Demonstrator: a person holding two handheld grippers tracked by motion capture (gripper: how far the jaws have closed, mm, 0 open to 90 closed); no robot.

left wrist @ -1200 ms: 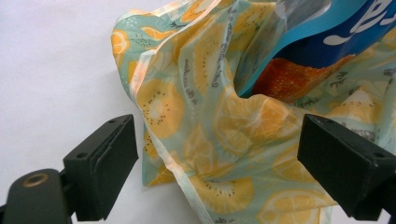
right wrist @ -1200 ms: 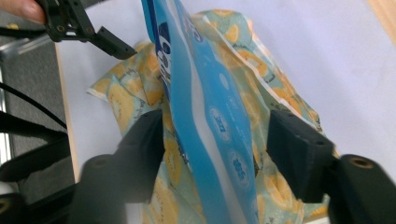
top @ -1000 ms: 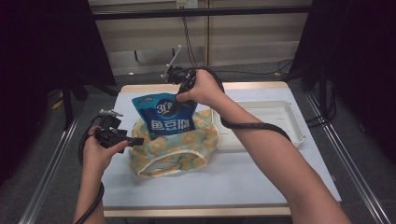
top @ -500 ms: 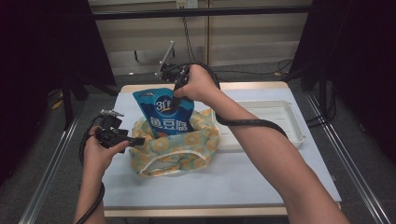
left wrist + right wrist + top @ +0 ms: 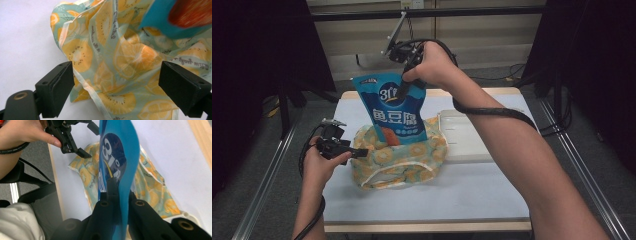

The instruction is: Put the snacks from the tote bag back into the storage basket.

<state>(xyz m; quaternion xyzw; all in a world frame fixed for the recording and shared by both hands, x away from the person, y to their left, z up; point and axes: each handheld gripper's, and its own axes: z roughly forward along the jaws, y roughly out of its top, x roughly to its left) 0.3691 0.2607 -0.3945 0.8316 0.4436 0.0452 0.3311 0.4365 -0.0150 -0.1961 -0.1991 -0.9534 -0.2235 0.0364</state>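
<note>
White worktop (image 5: 472, 195) with wooden edging stands in a dark-curtained room and carries all items. Right tool (image 5: 404, 89): jaws clamped together on the upper edge of the blue pouch (image 5: 394, 112); the right gripper view shows both black jaws pressing the pouch's (image 5: 117, 162) thin edge from either side. The pouch hangs upright, its lower end inside the mouth of the lemon-print bag (image 5: 399, 152). Left tool (image 5: 362, 152): jaws apart, level, at the bag's left side. In the left gripper view the bag's fabric (image 5: 112, 65) lies between the open jaws, and neither pad presses on it. The bag rests crumpled at mid-worktop. A white tray (image 5: 467, 142) sits just beside the bag, on its right.
</note>
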